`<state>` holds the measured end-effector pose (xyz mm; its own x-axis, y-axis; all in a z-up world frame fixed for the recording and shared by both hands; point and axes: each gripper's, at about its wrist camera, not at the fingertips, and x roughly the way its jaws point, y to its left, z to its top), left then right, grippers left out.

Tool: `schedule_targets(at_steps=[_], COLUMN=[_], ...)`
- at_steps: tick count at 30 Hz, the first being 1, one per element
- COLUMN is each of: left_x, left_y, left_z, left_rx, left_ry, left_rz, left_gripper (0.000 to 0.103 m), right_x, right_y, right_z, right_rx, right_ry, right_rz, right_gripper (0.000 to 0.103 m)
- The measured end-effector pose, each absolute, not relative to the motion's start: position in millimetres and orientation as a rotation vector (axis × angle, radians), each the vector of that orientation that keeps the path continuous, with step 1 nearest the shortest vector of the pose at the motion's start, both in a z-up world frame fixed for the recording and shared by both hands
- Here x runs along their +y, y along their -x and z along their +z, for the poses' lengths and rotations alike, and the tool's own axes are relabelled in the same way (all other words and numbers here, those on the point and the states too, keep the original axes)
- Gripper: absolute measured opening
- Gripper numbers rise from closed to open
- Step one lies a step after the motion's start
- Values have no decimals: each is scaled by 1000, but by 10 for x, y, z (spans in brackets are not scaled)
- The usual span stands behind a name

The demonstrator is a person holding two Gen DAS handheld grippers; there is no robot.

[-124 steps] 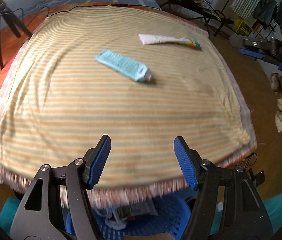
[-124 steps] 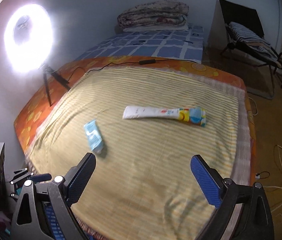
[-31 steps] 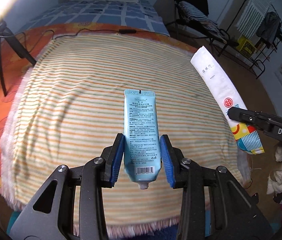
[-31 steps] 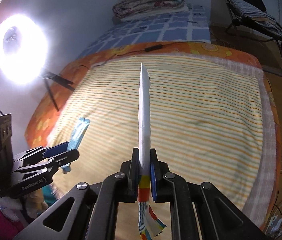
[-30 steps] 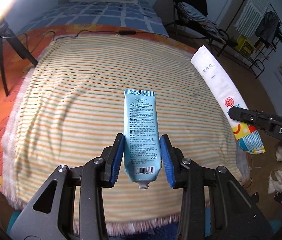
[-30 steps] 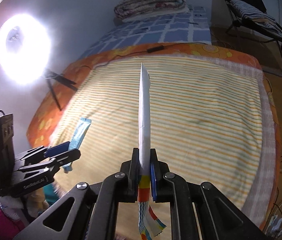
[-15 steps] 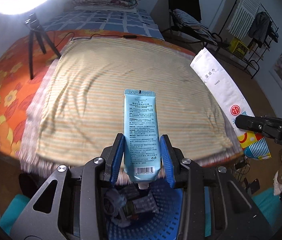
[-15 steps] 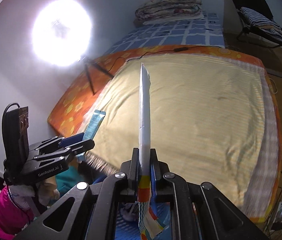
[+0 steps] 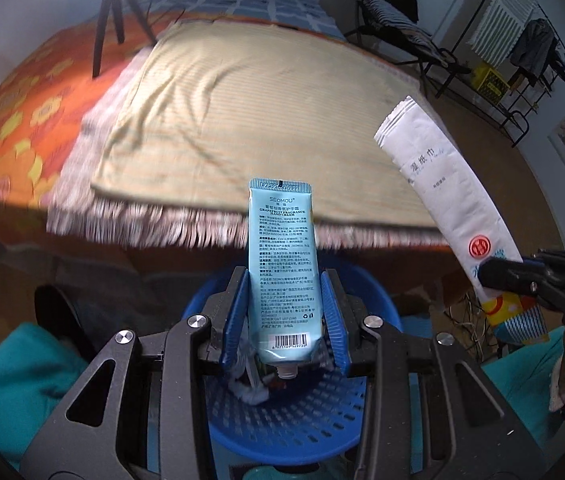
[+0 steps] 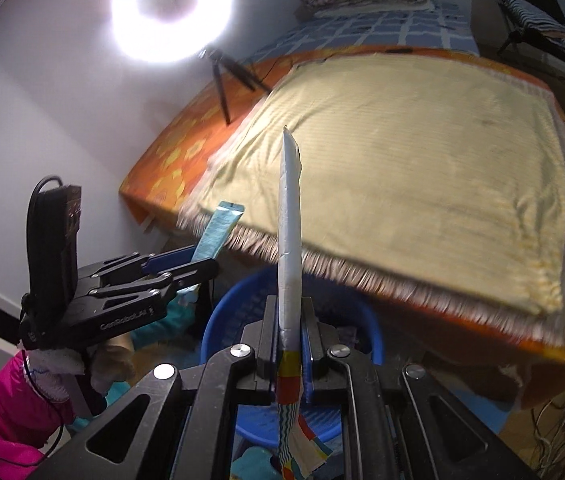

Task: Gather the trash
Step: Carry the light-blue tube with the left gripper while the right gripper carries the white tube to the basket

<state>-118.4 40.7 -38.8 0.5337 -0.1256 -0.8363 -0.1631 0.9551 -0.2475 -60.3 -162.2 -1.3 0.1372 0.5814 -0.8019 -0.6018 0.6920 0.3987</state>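
Observation:
My left gripper [image 9: 284, 312] is shut on a light blue hand cream tube [image 9: 282, 256], held upright over a blue perforated basket [image 9: 282, 412] on the floor. My right gripper [image 10: 287, 328] is shut on a long white wet-wipe packet [image 10: 289, 216] with a coloured end, seen edge-on above the same basket [image 10: 238, 304]. The packet also shows at the right of the left wrist view [image 9: 442, 196], and the left gripper with its tube shows at the left of the right wrist view [image 10: 218, 232]. Some crumpled trash [image 9: 248, 388] lies in the basket.
A bed with a yellow striped blanket [image 9: 250, 104] over an orange sheet [image 9: 18, 136] stands behind the basket. A ring light on a tripod [image 10: 170, 0] stands by the bed. A folding chair [image 9: 398, 36] and a clothes rack [image 9: 522, 60] are at the right.
Both grippers have pulled back from over the bed and dropped lower. They now hold the tube and the packet above the blue basket at the bed's front edge.

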Motion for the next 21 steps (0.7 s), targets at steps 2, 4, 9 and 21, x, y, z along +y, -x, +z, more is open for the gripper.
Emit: schedule_targets(at_steps=[2, 4, 9, 21], left_x=[398, 394, 365, 336], left_y=[1257, 1320, 1444, 1498], left_z=[-477, -590, -863, -1255], left_rx=[1023, 1043, 1095, 1158], left_ry=[318, 325, 341, 361], left_rz=[32, 38, 48, 61], left_gripper=[37, 37, 37, 37], right_x=[-1608, -1590, -1554, -1425], right_y=[702, 785, 913, 1028], right_z=[-101, -176, -403, -881], right_rx=[1168, 1183, 1227, 1308], right_ry=[23, 31, 45, 58], right_rz=[865, 870, 876, 860], right_gripper=[7, 7, 7, 7])
